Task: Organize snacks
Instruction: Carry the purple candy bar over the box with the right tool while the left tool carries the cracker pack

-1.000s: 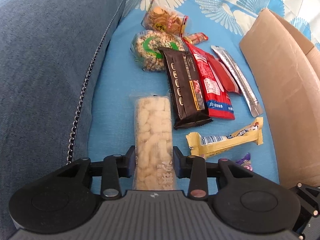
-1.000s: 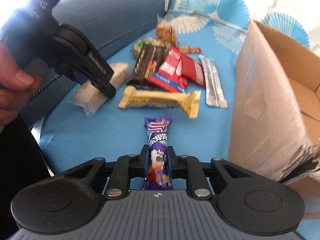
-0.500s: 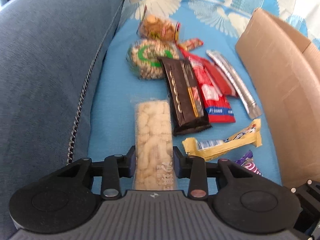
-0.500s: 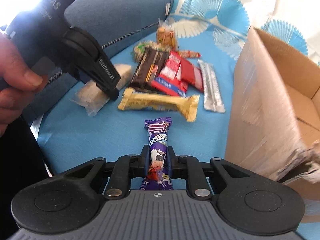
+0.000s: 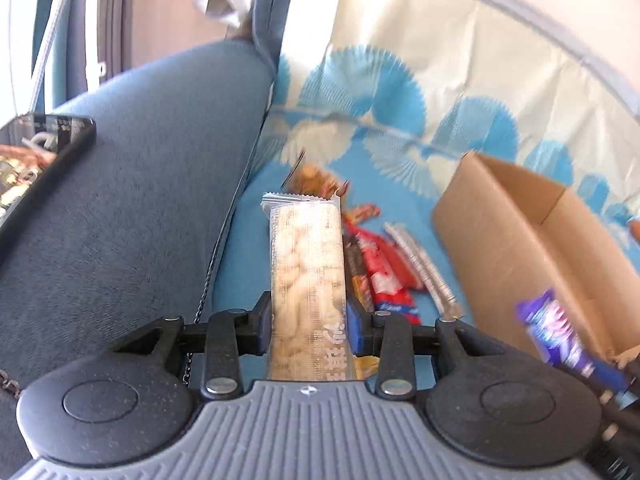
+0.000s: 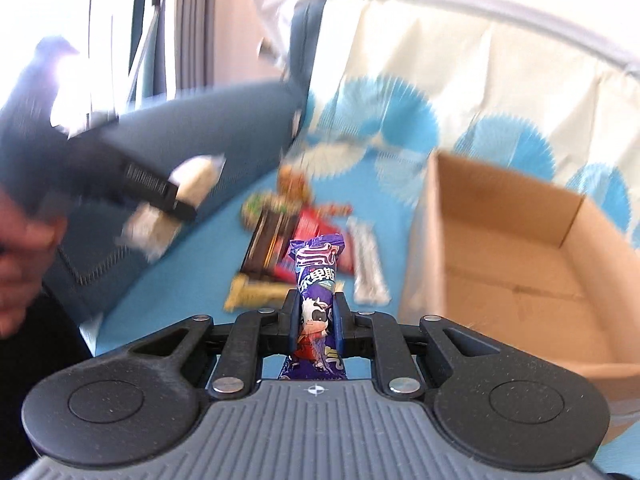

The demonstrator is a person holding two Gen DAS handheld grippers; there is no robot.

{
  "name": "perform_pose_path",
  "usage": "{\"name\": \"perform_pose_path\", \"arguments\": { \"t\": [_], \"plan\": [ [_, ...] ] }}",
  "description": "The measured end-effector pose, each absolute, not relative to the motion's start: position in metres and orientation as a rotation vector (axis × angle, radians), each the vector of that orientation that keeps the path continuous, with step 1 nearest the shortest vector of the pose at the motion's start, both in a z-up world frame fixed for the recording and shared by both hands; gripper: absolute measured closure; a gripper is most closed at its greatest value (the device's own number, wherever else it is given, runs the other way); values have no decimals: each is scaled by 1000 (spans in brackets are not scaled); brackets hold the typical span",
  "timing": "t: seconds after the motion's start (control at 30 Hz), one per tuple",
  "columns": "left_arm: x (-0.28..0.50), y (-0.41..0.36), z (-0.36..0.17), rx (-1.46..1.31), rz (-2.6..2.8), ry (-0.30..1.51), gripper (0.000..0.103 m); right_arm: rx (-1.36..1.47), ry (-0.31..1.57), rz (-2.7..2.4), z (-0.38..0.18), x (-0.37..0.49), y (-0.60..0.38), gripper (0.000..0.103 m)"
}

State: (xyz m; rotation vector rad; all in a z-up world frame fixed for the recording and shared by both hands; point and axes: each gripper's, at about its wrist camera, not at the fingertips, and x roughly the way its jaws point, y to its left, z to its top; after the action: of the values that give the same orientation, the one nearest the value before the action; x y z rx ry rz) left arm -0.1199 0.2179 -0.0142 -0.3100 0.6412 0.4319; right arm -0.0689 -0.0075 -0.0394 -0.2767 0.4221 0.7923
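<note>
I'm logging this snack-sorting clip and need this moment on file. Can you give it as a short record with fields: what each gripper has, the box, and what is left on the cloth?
left gripper: shut on a clear pack of pale puffed snack, held off the cloth
right gripper: shut on a purple candy wrapper with a cow picture
cardboard box: open on the right, no snack visible inside
left on the blue cloth: brown bar, red packets, silver stick, yellow bar, two bags of snacks behind them

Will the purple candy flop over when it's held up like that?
Probably not much: the purple candy stands straight above the right gripper, so it seems fairly stiff. Its shiny wrapper may be slippery. It looks small, so likely light.
</note>
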Motion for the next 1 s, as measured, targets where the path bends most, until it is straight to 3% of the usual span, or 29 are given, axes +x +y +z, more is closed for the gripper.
{"name": "perform_pose_path", "arguments": {
  "t": [0.37,1.0],
  "plan": [
    [-138,189,1,-274,312,545,63,-91,275,650,20,-60,-76,86],
    [-119,155,-7,-94,272,565,63,144,274,429,12,-12,-187,86]
  ]
}}
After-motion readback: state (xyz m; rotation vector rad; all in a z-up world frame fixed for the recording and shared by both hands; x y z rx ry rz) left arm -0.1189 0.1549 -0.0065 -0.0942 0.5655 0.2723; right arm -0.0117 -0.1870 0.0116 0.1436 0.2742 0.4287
